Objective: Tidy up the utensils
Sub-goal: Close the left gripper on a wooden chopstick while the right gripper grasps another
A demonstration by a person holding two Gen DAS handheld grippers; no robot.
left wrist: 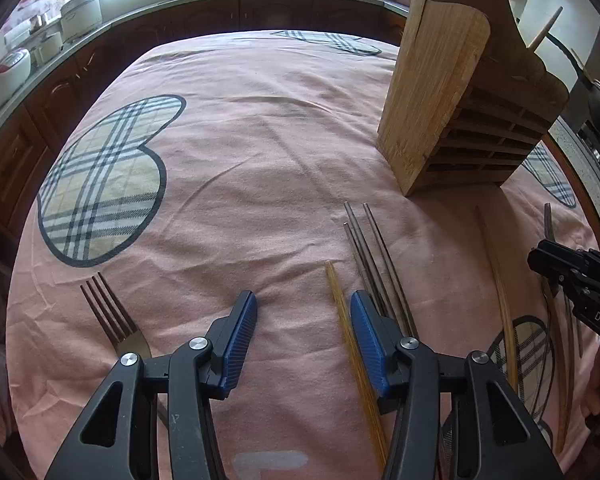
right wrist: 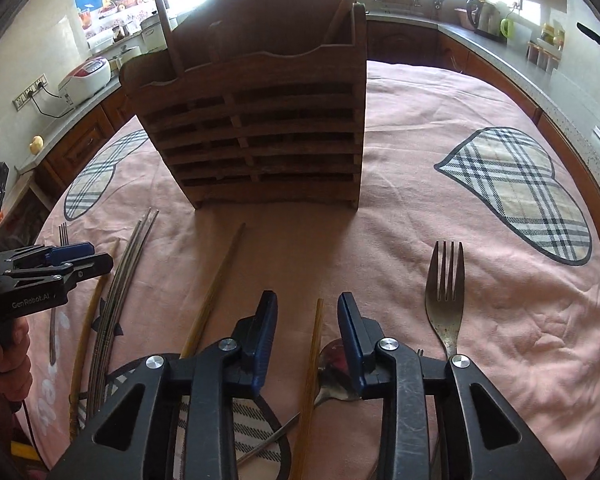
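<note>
A wooden utensil holder stands on the pink cloth with a few wooden sticks in it. My left gripper is open and empty above the cloth, with a bamboo chopstick by its right finger, metal chopsticks just beyond, and a fork to its left. My right gripper is open and empty, straddling a bamboo chopstick. A spoon lies under it, a fork to its right, and a wooden chopstick to its left.
The pink cloth has plaid heart patches. More chopsticks lie at the right in the left wrist view. The other gripper shows at the left in the right wrist view. Kitchen counters with appliances ring the table.
</note>
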